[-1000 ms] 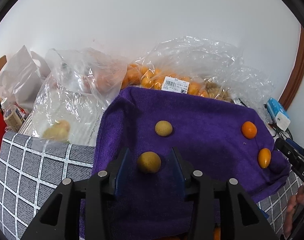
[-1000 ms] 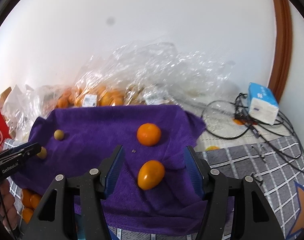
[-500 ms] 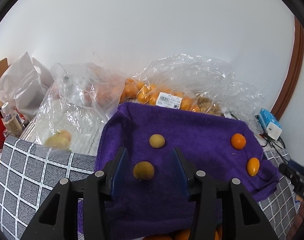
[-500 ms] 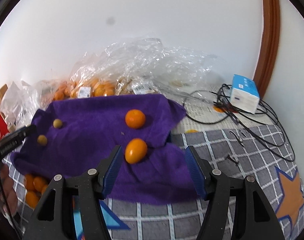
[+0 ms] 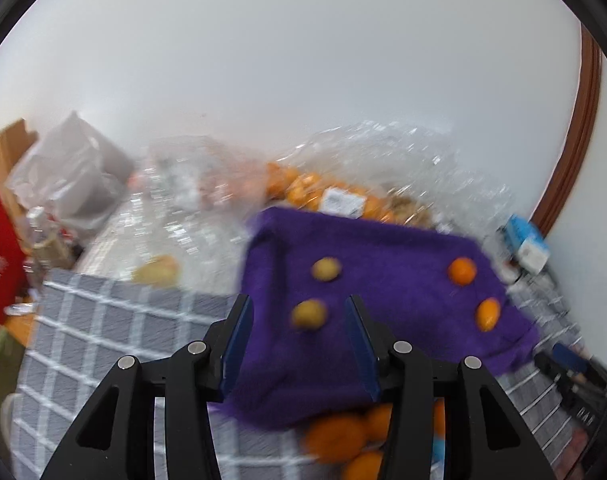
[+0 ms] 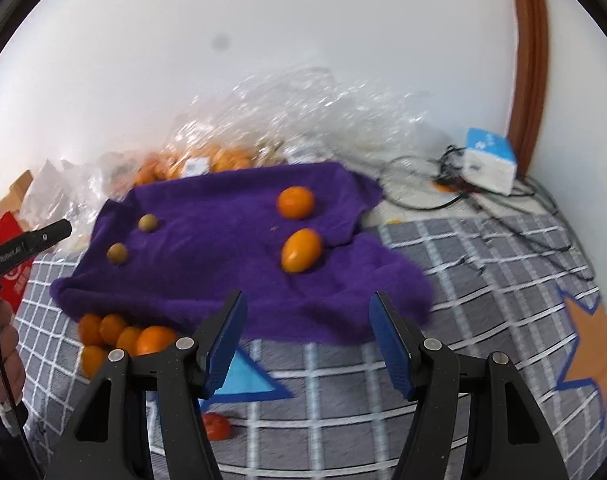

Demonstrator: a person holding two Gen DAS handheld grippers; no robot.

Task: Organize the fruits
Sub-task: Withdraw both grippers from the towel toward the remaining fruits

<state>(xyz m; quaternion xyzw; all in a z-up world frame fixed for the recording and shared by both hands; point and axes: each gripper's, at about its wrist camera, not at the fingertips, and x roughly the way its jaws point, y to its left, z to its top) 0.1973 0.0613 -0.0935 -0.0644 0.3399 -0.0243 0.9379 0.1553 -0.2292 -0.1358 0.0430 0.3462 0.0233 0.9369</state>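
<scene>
The left gripper (image 5: pixel 297 336) stands with its blue pads spread and holding nothing; a small brownish-green fruit (image 5: pixel 309 314) shows between them in the left wrist view, but it lies on the purple towel (image 5: pixel 383 320) beyond the tips, untouched. The right gripper (image 6: pixel 307 336) is also spread wide and empty, its pads hanging over the near edge of the towel.

On the towel four fruits lie in two pairs. At its left, the near brownish-green fruit and a second brownish-green fruit (image 5: pixel 326 269) behind it, near each other but apart. At its right, a round orange (image 6: pixel 295 201) and, nearer, an oval orange fruit (image 6: pixel 301 249), also apart. More loose oranges (image 6: pixel 119 338) are heaped on the checked blanket (image 6: pixel 483 280) just beside the towel's near left corner, and a clear plastic bag of oranges (image 5: pixel 323 196) sits behind the towel against the wall.

These fruits look light, small and round, with smooth skins, so they would likely roll on the soft towel and slip from a shallow pinch. A hold across the widest part, pads on opposite sides, seems best; the oval one is better taken across its short axis. A gentle squeeze should do, since the skins may bruise.
</scene>
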